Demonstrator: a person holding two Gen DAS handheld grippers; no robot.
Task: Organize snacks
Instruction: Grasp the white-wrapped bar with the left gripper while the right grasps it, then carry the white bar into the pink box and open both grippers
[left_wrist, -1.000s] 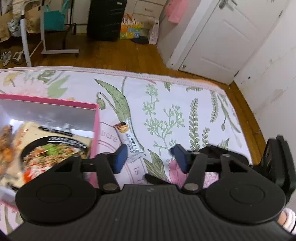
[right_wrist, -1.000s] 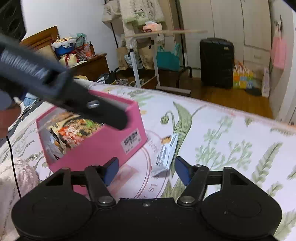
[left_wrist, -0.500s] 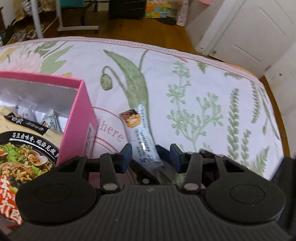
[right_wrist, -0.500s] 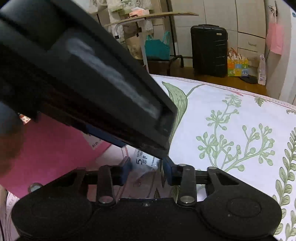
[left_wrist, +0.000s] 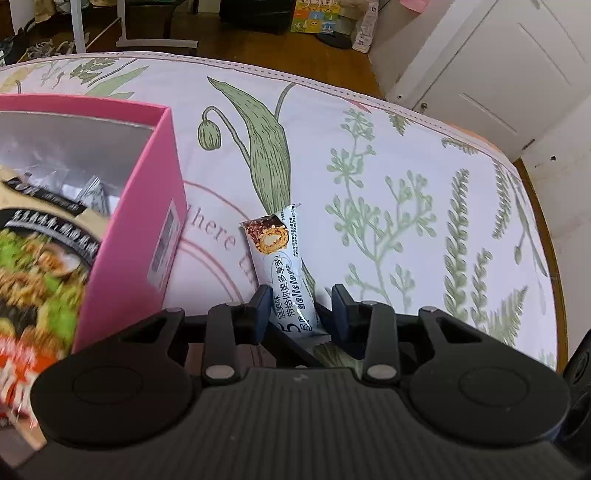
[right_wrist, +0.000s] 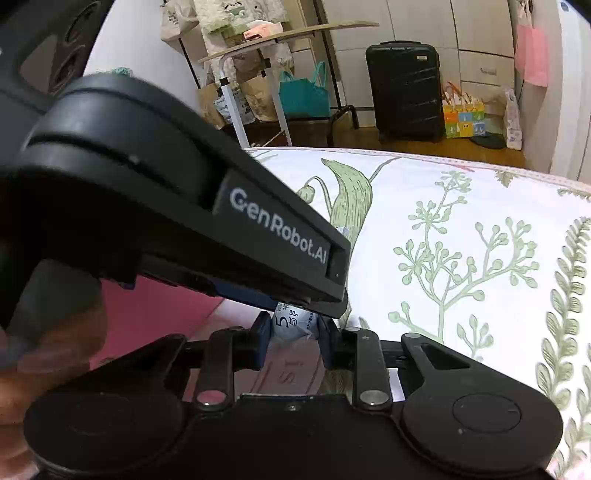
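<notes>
A pale blue snack bar (left_wrist: 280, 266) lies on the floral bedspread (left_wrist: 406, 184), just right of an open pink box (left_wrist: 147, 221). The box holds a noodle bowl (left_wrist: 37, 258) and small packets. My left gripper (left_wrist: 301, 314) straddles the bar's near end. Its jaws are closing, and a slim gap still shows at the right pad. In the right wrist view my right gripper (right_wrist: 294, 332) is shut on the bar's crumpled end (right_wrist: 293, 319). The left gripper's black body (right_wrist: 184, 206) crosses above it and hides most of the bar and the pink box (right_wrist: 155, 314).
The bed's edge curves along the right, with wooden floor (left_wrist: 369, 70) and a white door (left_wrist: 498, 74) beyond it. A black suitcase (right_wrist: 404, 92), a rolling side table (right_wrist: 288, 33) and bags stand across the room. A person's hand (right_wrist: 44, 369) holds the left gripper.
Both grippers have come down over the snack bar. The right jaws went from wide to shut on its end. The left jaws narrowed around it, and the left gripper now fills the right wrist view.
</notes>
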